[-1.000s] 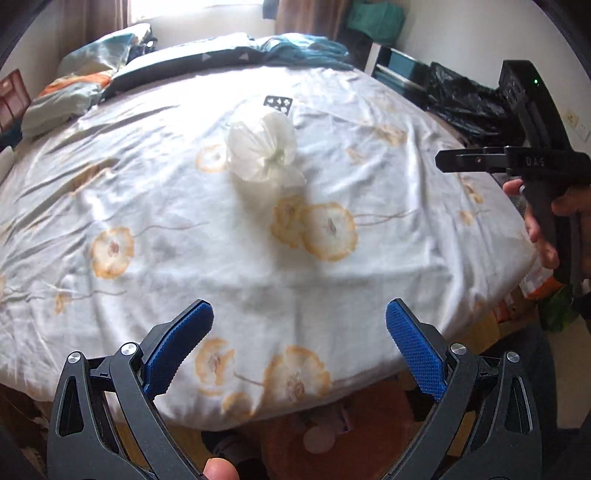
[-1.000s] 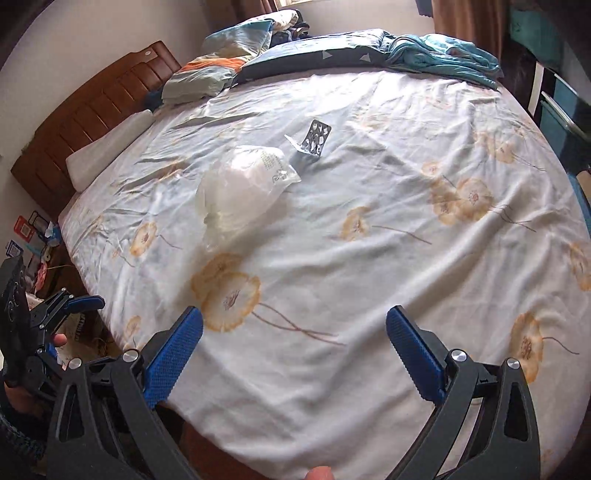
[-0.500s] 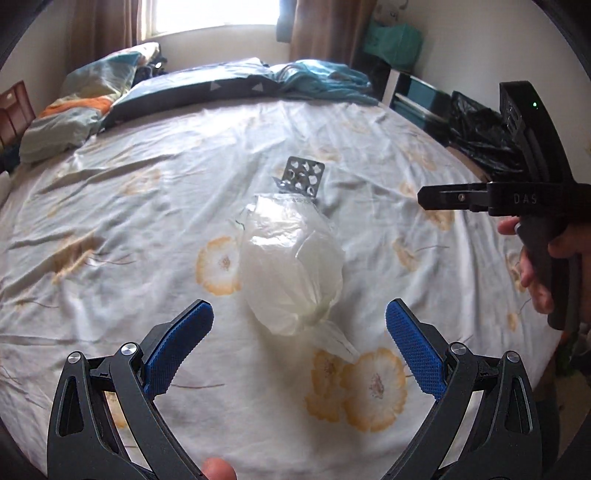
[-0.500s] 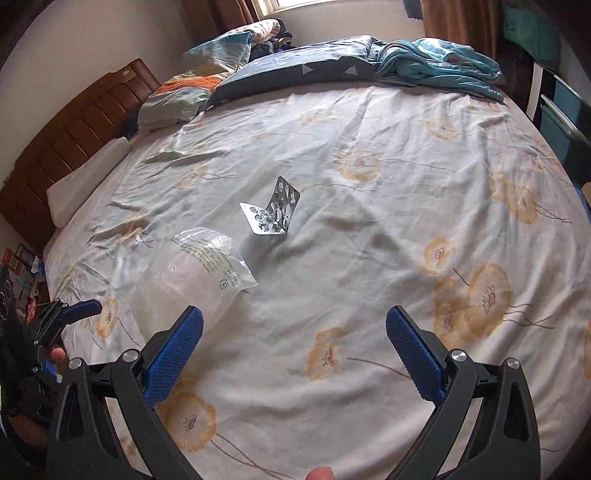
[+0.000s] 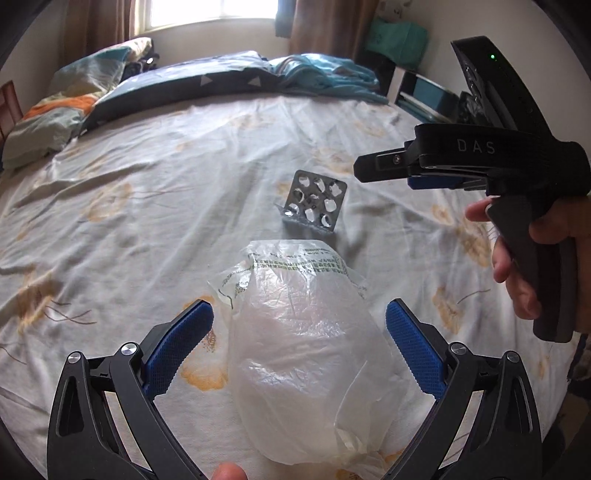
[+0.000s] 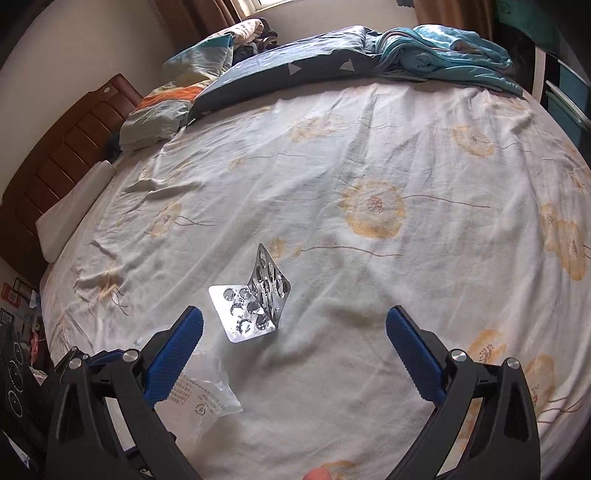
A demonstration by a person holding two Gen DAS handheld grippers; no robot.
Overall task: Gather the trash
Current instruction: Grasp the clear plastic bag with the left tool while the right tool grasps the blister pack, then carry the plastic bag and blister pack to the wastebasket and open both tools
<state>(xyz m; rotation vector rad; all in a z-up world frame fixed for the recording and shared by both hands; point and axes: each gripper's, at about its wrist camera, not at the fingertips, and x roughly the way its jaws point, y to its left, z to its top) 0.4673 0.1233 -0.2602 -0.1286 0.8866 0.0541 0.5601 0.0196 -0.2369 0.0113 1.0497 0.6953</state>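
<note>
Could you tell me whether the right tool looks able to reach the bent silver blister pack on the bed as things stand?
Probably yes: the right tool is open, the bent silver blister pack lies just ahead, and only bare floral bedsheet lies between.

A home bedroom: a bed [image 6: 424,155] with a flowered sheet, pillows [image 6: 177,99], wooden headboard [image 6: 62,155] and curtained window [image 5: 210,11].
</note>
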